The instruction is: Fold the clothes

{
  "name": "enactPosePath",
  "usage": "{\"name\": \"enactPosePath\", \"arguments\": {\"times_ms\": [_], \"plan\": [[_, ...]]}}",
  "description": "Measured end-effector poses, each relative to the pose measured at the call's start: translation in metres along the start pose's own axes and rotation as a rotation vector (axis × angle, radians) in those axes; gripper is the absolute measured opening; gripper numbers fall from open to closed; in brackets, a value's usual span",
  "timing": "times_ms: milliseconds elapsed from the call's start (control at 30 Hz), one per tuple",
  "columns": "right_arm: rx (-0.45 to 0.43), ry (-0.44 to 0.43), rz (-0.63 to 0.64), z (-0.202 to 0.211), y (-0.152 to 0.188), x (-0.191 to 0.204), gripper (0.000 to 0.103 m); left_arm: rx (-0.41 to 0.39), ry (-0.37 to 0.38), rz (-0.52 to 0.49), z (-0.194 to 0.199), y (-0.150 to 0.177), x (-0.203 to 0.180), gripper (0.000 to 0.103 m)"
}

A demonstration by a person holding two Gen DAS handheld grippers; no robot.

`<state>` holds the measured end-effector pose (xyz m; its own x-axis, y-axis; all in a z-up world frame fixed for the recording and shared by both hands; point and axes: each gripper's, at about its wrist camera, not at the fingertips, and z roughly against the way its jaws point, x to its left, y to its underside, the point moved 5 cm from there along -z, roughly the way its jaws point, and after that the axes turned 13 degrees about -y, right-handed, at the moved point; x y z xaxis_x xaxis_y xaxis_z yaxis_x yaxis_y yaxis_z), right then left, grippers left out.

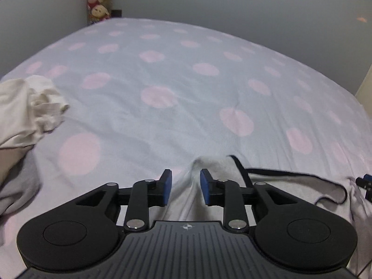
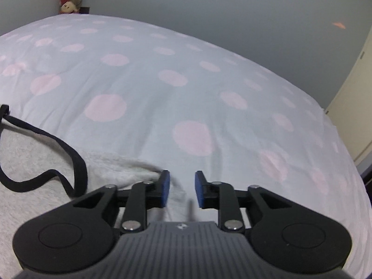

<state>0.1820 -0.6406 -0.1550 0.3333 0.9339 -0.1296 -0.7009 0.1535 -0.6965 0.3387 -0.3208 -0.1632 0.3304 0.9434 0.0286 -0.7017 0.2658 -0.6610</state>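
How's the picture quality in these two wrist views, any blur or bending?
Left wrist: dim, even light; fisheye bows the pink-dotted bedsheet; grey black-trimmed garment slightly smeared. Right wrist: same bowing, soft focus on the garment.

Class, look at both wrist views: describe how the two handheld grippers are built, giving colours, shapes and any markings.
The left gripper and right gripper look identical: matte black linkage arms with silver pivot pins, two rounded black housings with circular insets, and flat blue pads on the fingertips. Between the housings sits a grey ribbed plate bearing a small white round emblem. No cables or sleeves are visible.
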Motion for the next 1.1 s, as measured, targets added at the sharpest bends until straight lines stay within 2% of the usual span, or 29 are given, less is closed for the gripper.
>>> {"name": "enactPosePath", "arguments": {"times_ms": [67, 167, 300, 367, 500, 633, 733, 867, 1100], "plan": [[-0.024, 0.009, -0.011, 0.013, 0.003, -0.003, 0.034, -0.023, -0.007, 0.009, 0.022, 0.011, 0.008, 0.027], [-0.056, -0.008, -0.029, 0.032, 0.008, -0.003, 0.033, -0.035, -0.062, -0.006, 0.05, 0.039, 0.02, 0.036], [-0.05, -0.097, -0.045, 0.053, 0.022, 0.015, 0.032, 0.017, -0.112, -0.027, 0.074, 0.082, 0.032, 0.038], [-0.033, -0.119, -0.028, 0.057, 0.03, 0.027, 0.022, 0.04, -0.12, -0.054, 0.08, 0.101, 0.036, 0.038], [-0.013, -0.163, -0.038, 0.052, 0.036, 0.048, 0.018, 0.077, -0.143, -0.107, 0.082, 0.129, 0.047, 0.038], [0.035, -0.192, -0.047, 0.024, 0.036, 0.071, 0.018, 0.098, -0.152, -0.126, 0.077, 0.142, 0.059, 0.038], [0.085, -0.169, -0.036, -0.004, 0.036, 0.082, 0.018, 0.103, -0.129, -0.125, 0.072, 0.144, 0.064, 0.04], [0.065, -0.136, -0.019, -0.031, 0.017, 0.088, 0.017, 0.087, -0.121, -0.142, 0.067, 0.143, 0.063, 0.043], [0.056, -0.109, -0.079, -0.072, -0.022, 0.078, 0.014, 0.09, -0.127, -0.146, 0.057, 0.138, 0.059, 0.048]]}}
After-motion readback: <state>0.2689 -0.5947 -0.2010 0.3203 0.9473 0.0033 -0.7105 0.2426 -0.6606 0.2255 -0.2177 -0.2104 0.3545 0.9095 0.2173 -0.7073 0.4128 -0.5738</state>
